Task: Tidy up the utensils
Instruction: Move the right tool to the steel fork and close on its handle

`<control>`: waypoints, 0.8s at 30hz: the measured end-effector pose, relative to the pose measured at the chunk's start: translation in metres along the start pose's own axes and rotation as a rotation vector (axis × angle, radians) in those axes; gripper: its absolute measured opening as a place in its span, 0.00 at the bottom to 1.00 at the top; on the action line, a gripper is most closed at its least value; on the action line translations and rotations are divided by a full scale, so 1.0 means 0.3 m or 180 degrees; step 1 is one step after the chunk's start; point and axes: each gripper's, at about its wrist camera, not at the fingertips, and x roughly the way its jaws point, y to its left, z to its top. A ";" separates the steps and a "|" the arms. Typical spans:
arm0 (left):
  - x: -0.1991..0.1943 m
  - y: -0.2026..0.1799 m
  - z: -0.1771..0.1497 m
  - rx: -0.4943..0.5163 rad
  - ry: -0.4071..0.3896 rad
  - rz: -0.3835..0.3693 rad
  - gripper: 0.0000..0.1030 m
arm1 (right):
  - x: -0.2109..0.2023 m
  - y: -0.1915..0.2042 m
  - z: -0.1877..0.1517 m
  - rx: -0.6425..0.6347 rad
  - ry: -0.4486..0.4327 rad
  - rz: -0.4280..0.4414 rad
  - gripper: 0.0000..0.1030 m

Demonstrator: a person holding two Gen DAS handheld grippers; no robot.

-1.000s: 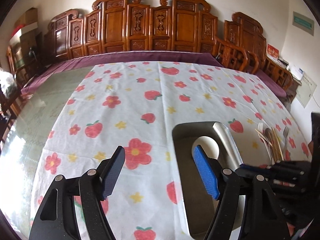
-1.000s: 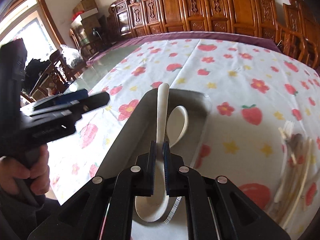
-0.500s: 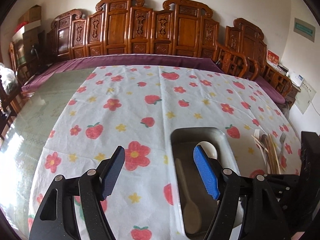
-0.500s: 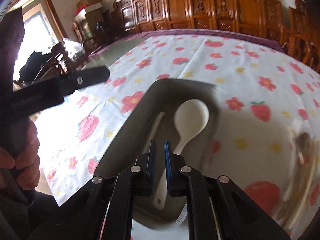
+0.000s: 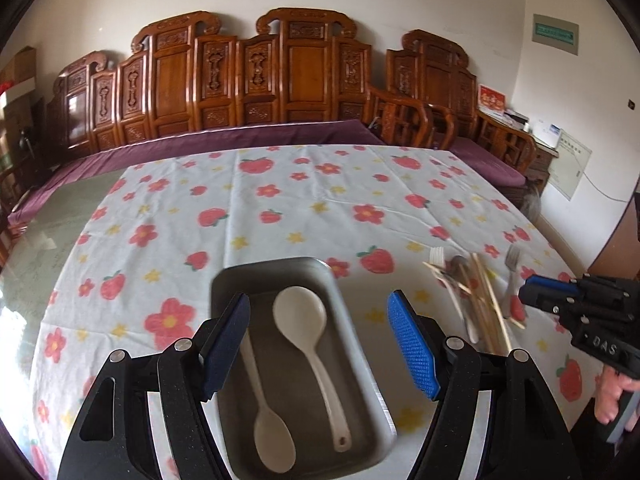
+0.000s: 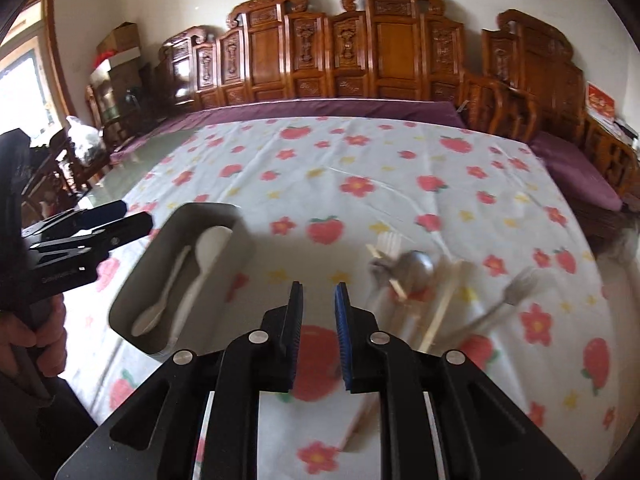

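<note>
A grey metal tray (image 5: 362,356) (image 6: 128,296) sits on the flowered tablecloth. Two white spoons lie in it: a large one (image 5: 308,332) (image 6: 202,264) and a smaller one (image 5: 268,420) (image 6: 160,300). My left gripper (image 5: 318,340) is open and empty, hovering over the tray's near end. My right gripper (image 6: 318,312) is slightly open and empty, above the cloth between the tray and a loose pile of utensils (image 5: 476,296) (image 6: 424,280): a metal spoon (image 6: 414,266), a metal fork (image 6: 508,300), wooden chopsticks and plastic forks.
The flowered tablecloth (image 5: 304,200) covers a glass-topped table. A carved wooden bench (image 5: 280,80) with a purple cushion runs along the far side. The right gripper shows in the left wrist view (image 5: 560,292), beside the utensil pile.
My right gripper let go of the white spoon into the tray, opened a little and swung right toward the utensil pile. My left gripper shifted right, over the tray.
</note>
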 end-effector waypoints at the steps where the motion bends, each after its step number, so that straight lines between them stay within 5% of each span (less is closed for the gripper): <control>1: 0.003 -0.015 -0.004 0.0013 0.0005 -0.0021 0.66 | -0.002 -0.033 -0.012 0.0014 0.0015 -0.0089 0.25; 7: 0.034 -0.090 -0.025 0.0121 0.0064 -0.0070 0.66 | 0.057 -0.181 -0.098 0.0099 0.0221 -0.0450 0.29; 11: 0.046 -0.125 -0.034 0.0146 0.0071 -0.0106 0.66 | 0.117 -0.290 -0.137 0.0295 0.0335 -0.0566 0.43; 24: 0.101 -0.279 -0.078 0.0336 0.0099 -0.0319 0.66 | 0.285 -0.503 -0.106 0.0804 0.0429 -0.0765 0.44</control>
